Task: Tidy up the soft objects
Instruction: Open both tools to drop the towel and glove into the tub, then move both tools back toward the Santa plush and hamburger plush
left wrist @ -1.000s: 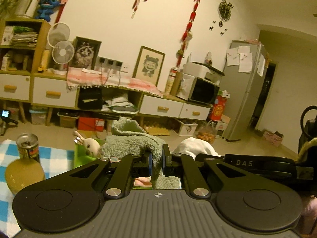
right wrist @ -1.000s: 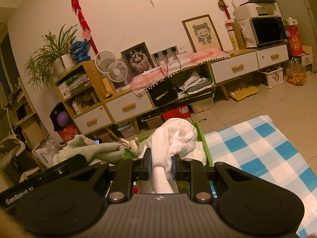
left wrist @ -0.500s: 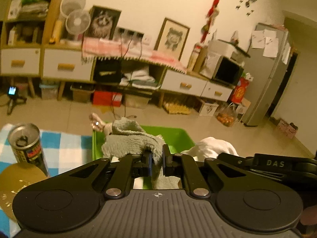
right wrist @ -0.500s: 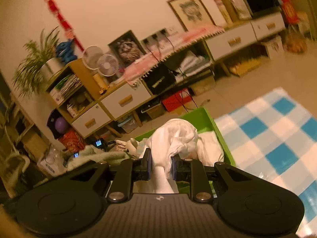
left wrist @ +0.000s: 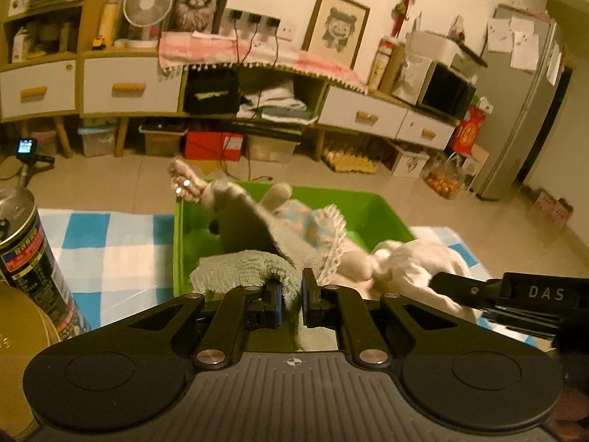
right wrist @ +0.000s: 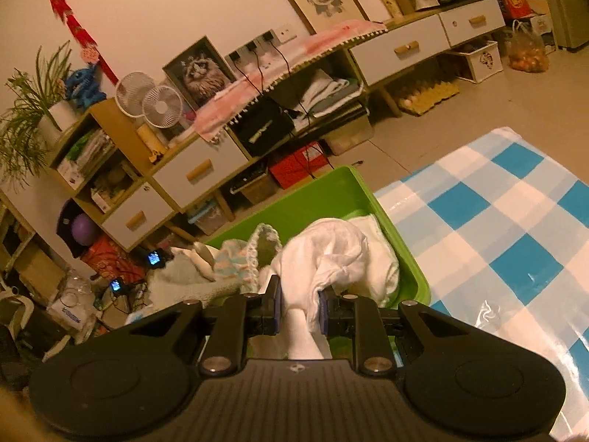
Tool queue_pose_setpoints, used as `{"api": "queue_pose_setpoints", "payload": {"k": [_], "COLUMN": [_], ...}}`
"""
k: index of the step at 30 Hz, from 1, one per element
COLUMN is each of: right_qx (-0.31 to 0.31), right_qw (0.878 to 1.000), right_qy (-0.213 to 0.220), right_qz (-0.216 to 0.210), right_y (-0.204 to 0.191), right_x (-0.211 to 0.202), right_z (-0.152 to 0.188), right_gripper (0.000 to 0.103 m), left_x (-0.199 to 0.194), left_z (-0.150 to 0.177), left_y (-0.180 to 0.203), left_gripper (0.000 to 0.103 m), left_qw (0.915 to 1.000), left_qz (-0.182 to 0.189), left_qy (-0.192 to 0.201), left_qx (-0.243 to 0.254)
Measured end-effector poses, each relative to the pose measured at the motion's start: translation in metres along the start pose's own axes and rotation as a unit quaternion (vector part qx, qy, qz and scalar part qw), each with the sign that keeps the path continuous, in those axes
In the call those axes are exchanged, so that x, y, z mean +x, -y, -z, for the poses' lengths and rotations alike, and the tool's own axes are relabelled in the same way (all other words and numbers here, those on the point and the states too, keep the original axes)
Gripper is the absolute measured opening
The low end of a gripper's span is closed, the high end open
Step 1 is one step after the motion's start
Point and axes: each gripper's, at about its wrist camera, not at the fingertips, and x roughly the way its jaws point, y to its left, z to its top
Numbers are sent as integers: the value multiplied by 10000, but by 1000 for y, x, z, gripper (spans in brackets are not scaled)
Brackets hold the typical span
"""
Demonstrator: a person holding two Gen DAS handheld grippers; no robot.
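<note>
My left gripper point(left wrist: 291, 296) is shut on a grey-green fluffy towel point(left wrist: 243, 263) that drapes into a green plastic bin point(left wrist: 362, 208). A plush rabbit in a blue lace-trimmed dress point(left wrist: 305, 228) lies in the bin under the towel. My right gripper point(right wrist: 299, 311) is shut on a white cloth point(right wrist: 331, 254) and holds it over the right part of the same bin point(right wrist: 331, 188). In the left wrist view the white cloth point(left wrist: 416, 261) and the right gripper's black body point(left wrist: 515, 294) show at the bin's right side. The towel point(right wrist: 176, 283) and the rabbit's dress point(right wrist: 243, 258) show left of the white cloth.
The bin stands on a blue and white checked tablecloth point(right wrist: 508, 213). A drink can point(left wrist: 25, 258) and a yellow rounded object point(left wrist: 14, 342) stand at the table's left. Beyond the table are floor, a low wooden sideboard point(left wrist: 129, 88) and a fridge point(left wrist: 522, 84).
Both grippers have tilted down and moved closer to the bin. The towel and the white cloth have come lower, over the bin. The plush rabbit now shows lying inside it.
</note>
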Motion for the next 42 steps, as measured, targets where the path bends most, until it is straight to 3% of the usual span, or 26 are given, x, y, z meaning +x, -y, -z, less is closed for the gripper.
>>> {"api": "queue_pose_setpoints", "payload": {"k": [6, 9, 11, 13, 16, 20, 30, 42], "right_qx": [-147, -192, -167, -82, -1, -61, -308, -357], "right_qw": [9995, 9993, 9993, 9995, 9997, 9995, 9981, 9984], "right_qy": [-185, -181, -197, -197, -102, -18, 42, 15], "right_qz": [212, 258, 253, 233, 210, 308, 524, 444], "right_y": [2, 0, 0, 1, 3, 2, -1, 6], "right_x": [6, 4, 3, 0, -7, -19, -51, -88], "right_z": [3, 4, 3, 1, -1, -5, -10, -5], "right_gripper": [16, 17, 21, 29, 51, 53, 58, 61], "left_x": [11, 10, 6, -1, -10, -20, -58, -90], "left_z": [2, 3, 2, 1, -2, -4, -4, 9], "left_y": [-4, -4, -4, -1, 5, 14, 21, 27], "left_gripper": [10, 18, 48, 66, 79, 89, 98, 98], "left_qw": [9992, 9991, 9993, 9992, 9987, 9966, 9925, 9920], "left_qz": [-247, -293, -317, -389, -446, -659, -995, -1153], "left_qy": [-316, -309, -210, -29, 89, 174, 555, 398], "left_qx": [77, 49, 14, 77, 246, 456, 442, 317]}}
